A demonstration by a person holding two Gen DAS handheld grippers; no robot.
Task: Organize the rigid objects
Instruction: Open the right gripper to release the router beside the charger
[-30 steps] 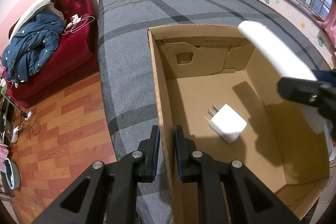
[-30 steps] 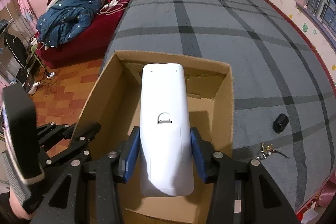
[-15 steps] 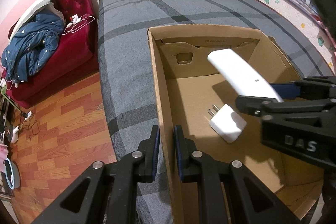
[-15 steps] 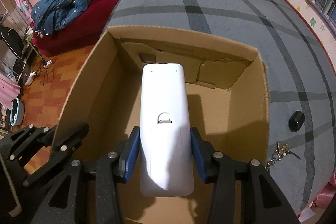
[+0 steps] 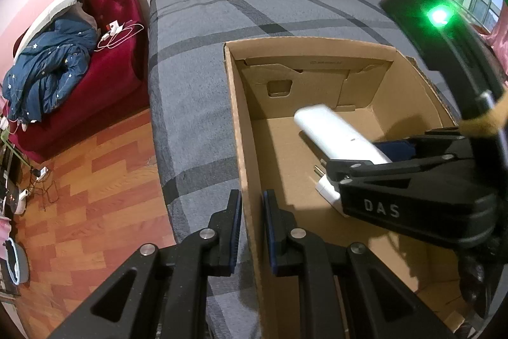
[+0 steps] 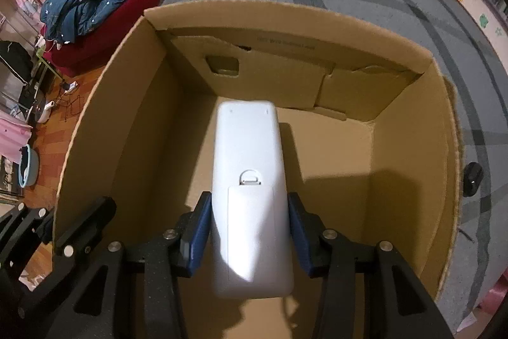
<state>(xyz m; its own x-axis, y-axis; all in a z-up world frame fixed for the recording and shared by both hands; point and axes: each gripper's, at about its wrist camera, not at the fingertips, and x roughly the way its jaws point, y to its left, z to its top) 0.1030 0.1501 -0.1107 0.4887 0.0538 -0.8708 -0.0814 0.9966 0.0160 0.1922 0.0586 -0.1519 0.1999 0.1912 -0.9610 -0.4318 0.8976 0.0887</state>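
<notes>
Now my right gripper (image 6: 249, 240) is clamped on the white remote (image 6: 250, 189), back side up, its far end pointing past my fingertips toward the far wall of the box (image 6: 285, 21), inside the box above its floor. My left gripper (image 5: 250, 231) pinches the box's left wall. Under the remote lies a white charger (image 5: 328, 191). The box sits on the grey bed (image 5: 197, 91).
</notes>
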